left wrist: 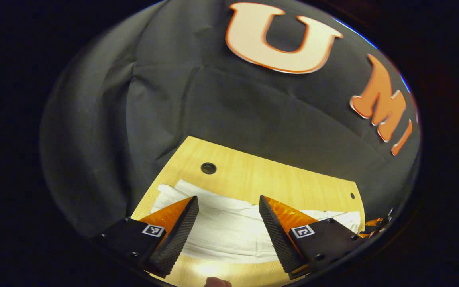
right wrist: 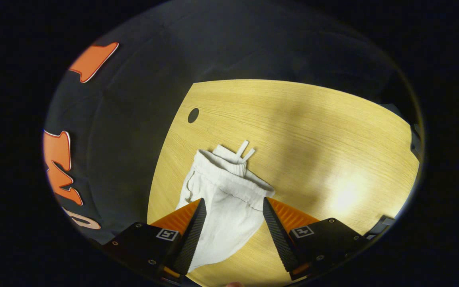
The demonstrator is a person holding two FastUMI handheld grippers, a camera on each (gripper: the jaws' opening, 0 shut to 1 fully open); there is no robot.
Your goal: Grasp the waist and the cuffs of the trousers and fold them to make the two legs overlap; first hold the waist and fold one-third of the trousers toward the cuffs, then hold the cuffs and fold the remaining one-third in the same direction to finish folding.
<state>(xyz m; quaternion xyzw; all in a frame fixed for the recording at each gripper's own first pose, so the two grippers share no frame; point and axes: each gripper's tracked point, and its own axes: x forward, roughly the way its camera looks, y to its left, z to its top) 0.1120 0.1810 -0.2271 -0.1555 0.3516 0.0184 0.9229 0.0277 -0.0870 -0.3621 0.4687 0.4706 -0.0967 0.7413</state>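
Trousers [right wrist: 223, 195], white, are laid flat on the wooden table [right wrist: 313, 127]. Both the left gripper [left wrist: 228, 221] and right gripper [right wrist: 232, 221] are held wide apart above them, nothing being gripped.

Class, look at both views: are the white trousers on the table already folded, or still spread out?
Still unfolded: the trousers lie stretched along the table, waistband with drawstring at the far end. Whether the legs overlap, cannot tell.

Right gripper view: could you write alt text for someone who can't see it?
White trousers lie on a light wooden table, waistband and drawstring at the far end. The right hand-held gripper hovers over them with its fingers open, one on each side of the cloth. Black booth cloth hangs behind the table.
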